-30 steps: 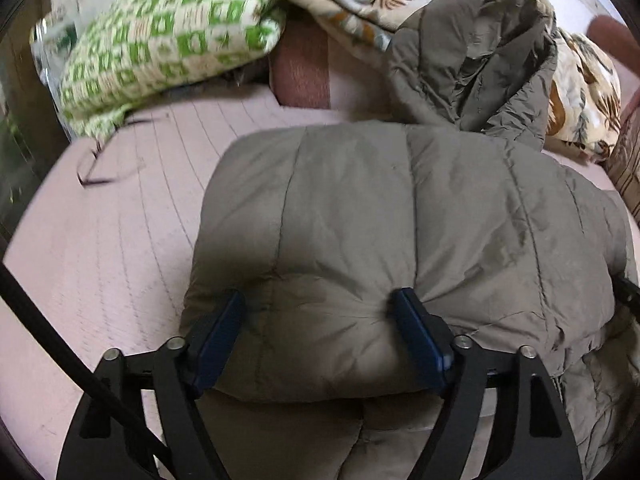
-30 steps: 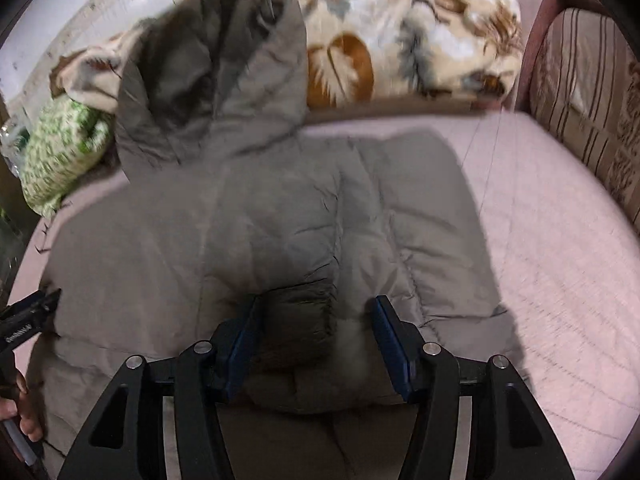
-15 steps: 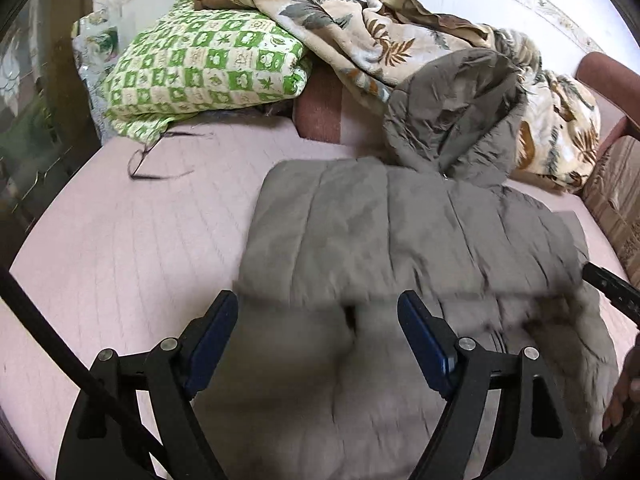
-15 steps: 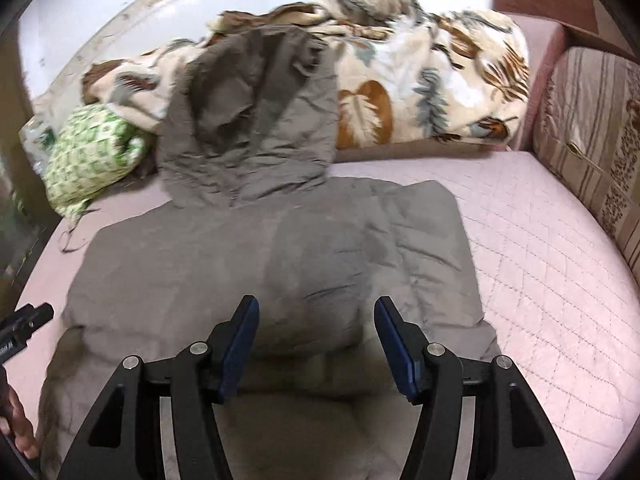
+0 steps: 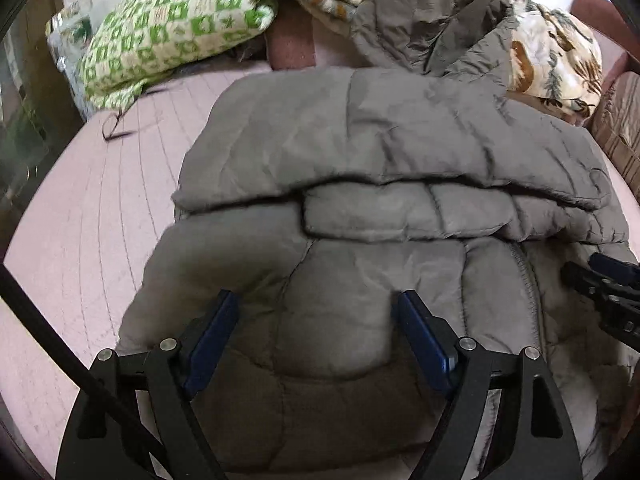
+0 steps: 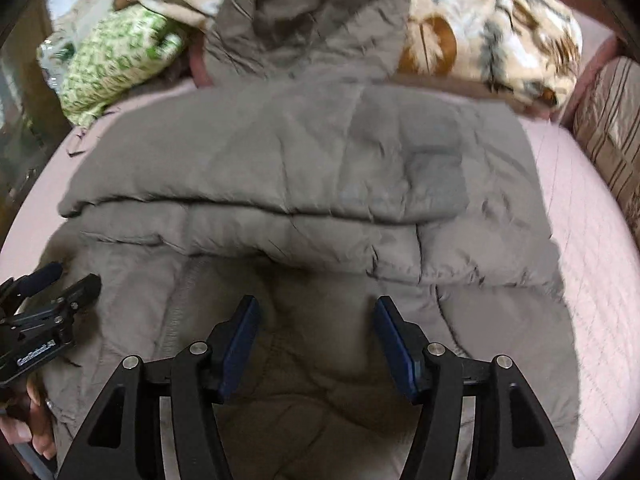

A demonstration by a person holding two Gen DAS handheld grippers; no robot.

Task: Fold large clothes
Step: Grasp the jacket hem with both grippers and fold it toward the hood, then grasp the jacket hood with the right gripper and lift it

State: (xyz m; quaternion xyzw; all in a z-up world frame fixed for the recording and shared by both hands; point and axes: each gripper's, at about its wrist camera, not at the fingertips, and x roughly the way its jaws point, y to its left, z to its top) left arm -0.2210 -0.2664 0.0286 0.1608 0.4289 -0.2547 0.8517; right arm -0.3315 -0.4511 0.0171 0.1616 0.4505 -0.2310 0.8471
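Note:
A grey-olive puffer jacket (image 5: 380, 140) lies on the pink quilted bed, its sleeves folded across the body and its hood (image 5: 432, 24) resting on the bedding behind. It also fills the right wrist view (image 6: 320, 168). My left gripper (image 5: 316, 312) is open, its blue pads either side of the jacket's near hem. My right gripper (image 6: 316, 316) is open over the hem to the right. Each gripper shows at the edge of the other's view, the right gripper (image 5: 608, 284) and the left gripper (image 6: 44, 312).
A green checked pillow (image 5: 172, 28) and a leaf-print blanket (image 5: 552, 60) lie at the back of the bed (image 5: 80, 208). A striped cushion (image 6: 612, 128) stands at the right. A dark hair tie or cord (image 5: 116, 128) lies on the bed at the left.
Both grippers pulled back from the jacket, then dropped low again. They now sit open over the near hem, with the folded sleeves showing across the jacket.

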